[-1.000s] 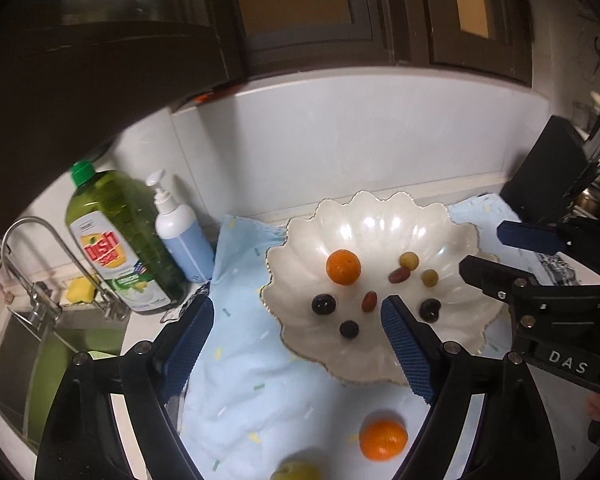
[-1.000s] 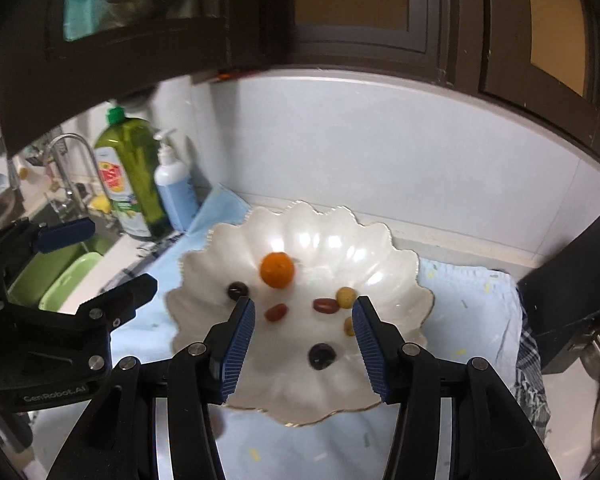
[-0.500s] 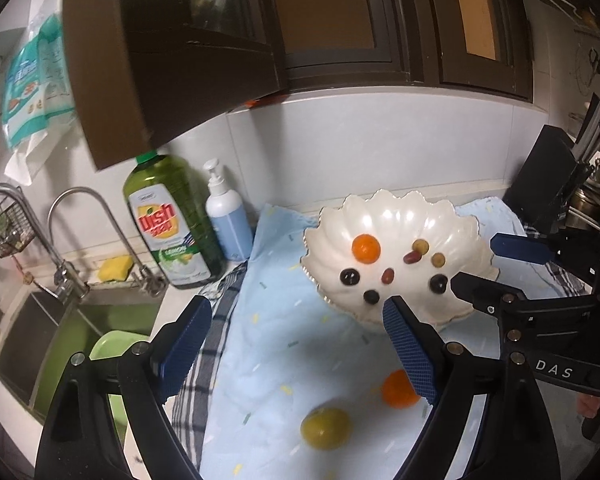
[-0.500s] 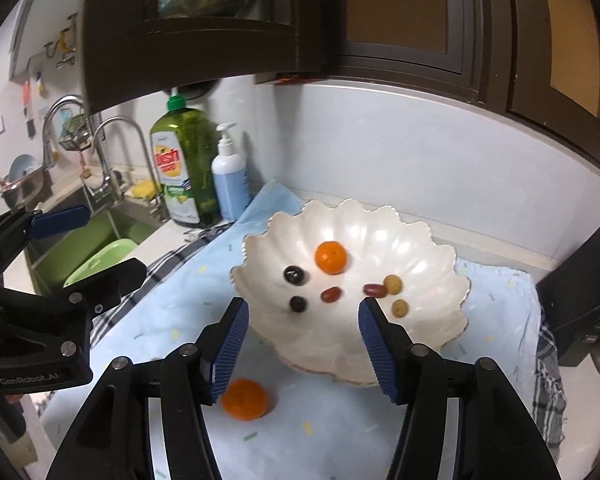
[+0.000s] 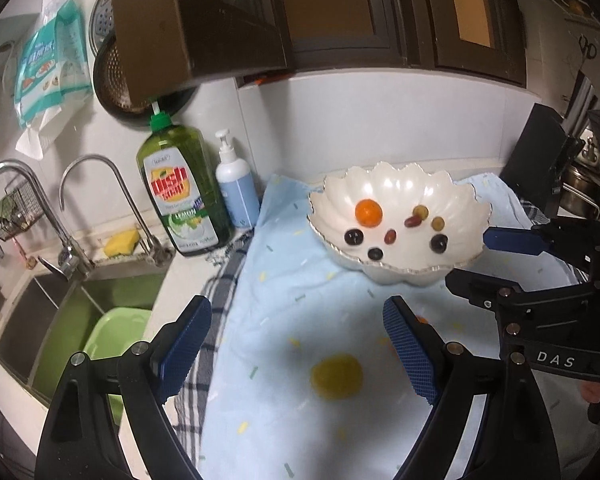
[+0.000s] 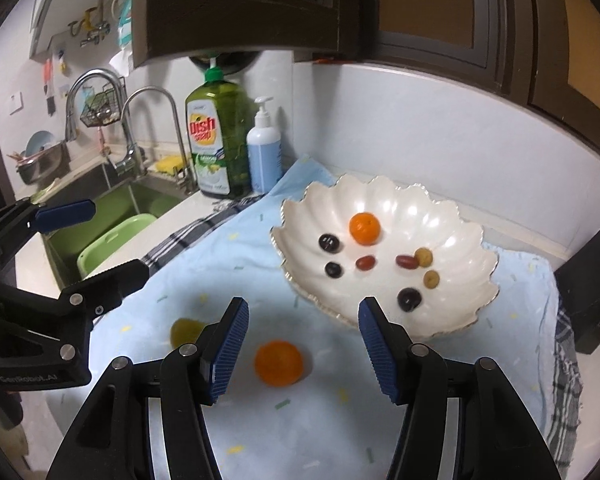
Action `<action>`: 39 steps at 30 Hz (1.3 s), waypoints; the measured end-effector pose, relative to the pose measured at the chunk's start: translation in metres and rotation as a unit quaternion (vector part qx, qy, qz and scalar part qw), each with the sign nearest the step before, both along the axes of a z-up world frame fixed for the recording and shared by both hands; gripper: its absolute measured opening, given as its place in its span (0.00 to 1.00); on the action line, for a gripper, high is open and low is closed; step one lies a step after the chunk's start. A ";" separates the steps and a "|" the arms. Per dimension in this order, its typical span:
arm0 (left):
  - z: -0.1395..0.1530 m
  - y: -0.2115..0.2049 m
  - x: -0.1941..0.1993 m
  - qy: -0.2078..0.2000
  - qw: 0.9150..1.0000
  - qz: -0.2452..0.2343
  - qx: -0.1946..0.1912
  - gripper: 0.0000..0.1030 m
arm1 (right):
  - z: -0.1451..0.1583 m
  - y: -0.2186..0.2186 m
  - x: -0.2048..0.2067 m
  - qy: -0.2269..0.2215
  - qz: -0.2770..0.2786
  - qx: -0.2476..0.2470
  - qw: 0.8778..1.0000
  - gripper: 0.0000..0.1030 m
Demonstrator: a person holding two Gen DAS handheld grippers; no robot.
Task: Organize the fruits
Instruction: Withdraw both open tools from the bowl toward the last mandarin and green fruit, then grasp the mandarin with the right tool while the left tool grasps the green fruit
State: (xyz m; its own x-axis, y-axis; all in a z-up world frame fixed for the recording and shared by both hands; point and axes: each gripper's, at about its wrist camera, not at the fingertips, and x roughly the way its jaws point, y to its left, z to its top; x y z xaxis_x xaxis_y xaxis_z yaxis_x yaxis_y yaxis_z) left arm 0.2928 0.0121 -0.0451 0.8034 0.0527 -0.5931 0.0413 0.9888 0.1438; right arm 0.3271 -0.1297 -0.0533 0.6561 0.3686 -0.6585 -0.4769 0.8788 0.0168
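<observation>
A pale blue cloth with small coloured flecks (image 6: 332,412) covers most of the counter (image 6: 140,240), lying over a dark checked towel (image 6: 188,236) that shows along its left and right edges. To the left of the counter a sink (image 5: 60,308) holds a light green plastic basin (image 5: 116,332), with two curved metal taps (image 5: 100,184) behind it.

At the back right of the cloth sits a white scalloped ceramic bowl with a gilt rim (image 6: 440,220). At the back left corner of the counter stand a tall green dish-soap bottle (image 6: 216,140) and, just to its right, a white-and-blue pump bottle (image 6: 264,148); a yellow sponge (image 5: 120,241) lies by the taps.

The left gripper (image 5: 296,354) has its blue ribbed fingers (image 5: 186,344) spread wide apart, holding nothing. The right gripper (image 6: 304,350) also has its fingers (image 6: 230,344) apart and empty.

On the cloth near its front edge, an orange mandarin (image 6: 278,362) lies between the right gripper's fingers without touching them. A yellow-green round fruit (image 5: 336,376) lies to its left, between the left gripper's fingers and clear of both.

Inside the bowl are a second, smaller orange mandarin (image 6: 365,229), three dark purple grapes (image 6: 329,242), two red grapes (image 6: 366,263) and two yellow-green grapes (image 6: 423,257), scattered mostly apart, though one red and one yellow-green grape touch.
</observation>
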 end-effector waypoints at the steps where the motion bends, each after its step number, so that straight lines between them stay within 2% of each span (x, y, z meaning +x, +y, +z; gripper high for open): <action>1: -0.003 0.001 -0.002 0.003 1.000 -0.001 -0.004 0.85 | -0.002 0.000 -0.001 0.003 0.001 0.001 1.000 0.57; 22: -0.066 0.002 -0.009 0.042 0.999 -0.017 -0.028 0.84 | -0.059 0.011 -0.004 0.059 0.020 -0.029 0.998 0.57; 39: -0.105 -0.001 0.019 0.076 0.996 -0.027 -0.040 0.72 | -0.096 0.024 0.021 0.096 0.029 -0.044 0.994 0.57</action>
